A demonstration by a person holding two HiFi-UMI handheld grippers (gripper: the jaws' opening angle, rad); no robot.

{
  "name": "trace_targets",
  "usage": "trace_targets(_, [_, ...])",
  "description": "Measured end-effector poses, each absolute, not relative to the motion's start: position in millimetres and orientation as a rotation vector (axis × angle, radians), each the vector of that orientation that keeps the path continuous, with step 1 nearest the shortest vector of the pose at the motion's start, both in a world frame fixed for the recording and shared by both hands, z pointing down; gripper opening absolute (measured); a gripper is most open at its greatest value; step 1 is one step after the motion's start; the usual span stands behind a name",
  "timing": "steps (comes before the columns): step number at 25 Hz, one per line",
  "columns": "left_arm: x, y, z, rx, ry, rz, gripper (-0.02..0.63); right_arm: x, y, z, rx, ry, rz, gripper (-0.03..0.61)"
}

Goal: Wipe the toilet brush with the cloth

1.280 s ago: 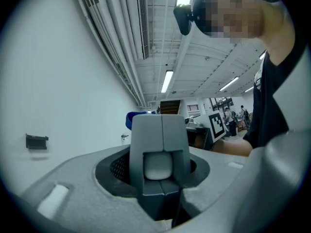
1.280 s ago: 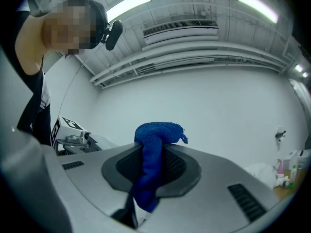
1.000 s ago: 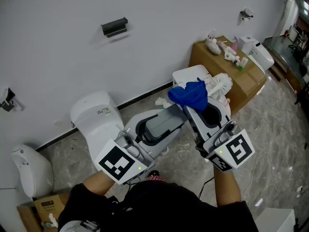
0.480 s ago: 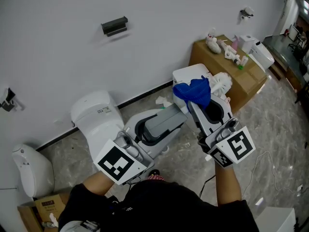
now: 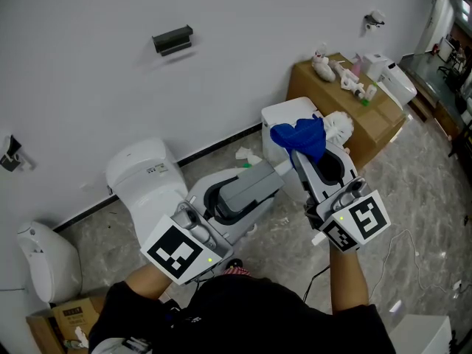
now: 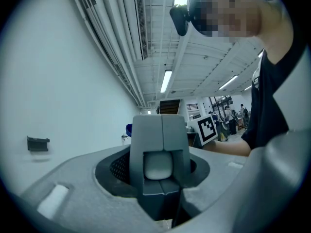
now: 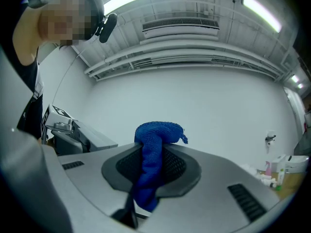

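**While the left gripper held steady, the cloth slid toward the brush head**

At left, as the head view showed, my left gripper [image 5: 221, 198] had not shifted over the last second. Its jaws stood wide but were filled, clamped on the broad grey handle [image 5: 251, 185] that I took to belong to the toilet brush. Its own view showed that handle upright and centred between the jaws. The handle ran up and to the right, with the white toilet [image 5: 144, 175] behind it.

In the middle, my right gripper [image 5: 313, 164] was the part that had moved. Its jaws were closed tight on a fold of the blue cloth [image 5: 299, 137], which bulged out beyond them as a rounded wad. A second before, that wad sat further to the left, with more of the white head showing. It had since travelled rightward along the brush until its edge lay against the bristles.

At right, the white bristled head [image 5: 341, 126] of the brush poked out just past the cloth, in front of the cardboard box [image 5: 369, 127]. Only its far side remained uncovered.

I read this as a wiping stroke in progress, running from the handle toward the head. The head itself was not yet wrapped. I judged that the left grip had to stay firm, so that the cloth's push would not swing the brush aside.
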State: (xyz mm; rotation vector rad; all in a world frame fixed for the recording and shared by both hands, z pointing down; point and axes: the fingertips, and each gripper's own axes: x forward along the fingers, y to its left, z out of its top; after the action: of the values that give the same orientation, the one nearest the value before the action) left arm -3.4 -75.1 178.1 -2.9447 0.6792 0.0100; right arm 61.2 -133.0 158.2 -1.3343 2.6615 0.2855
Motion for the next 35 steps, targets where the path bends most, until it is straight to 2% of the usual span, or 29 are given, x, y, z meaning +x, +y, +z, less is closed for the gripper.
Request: trace_targets(35, [-8, -67, 174, -2.938, 0.615, 0.006, 0.183, 120, -162, 173, -1.594, 2.551, 0.248, 0.077])
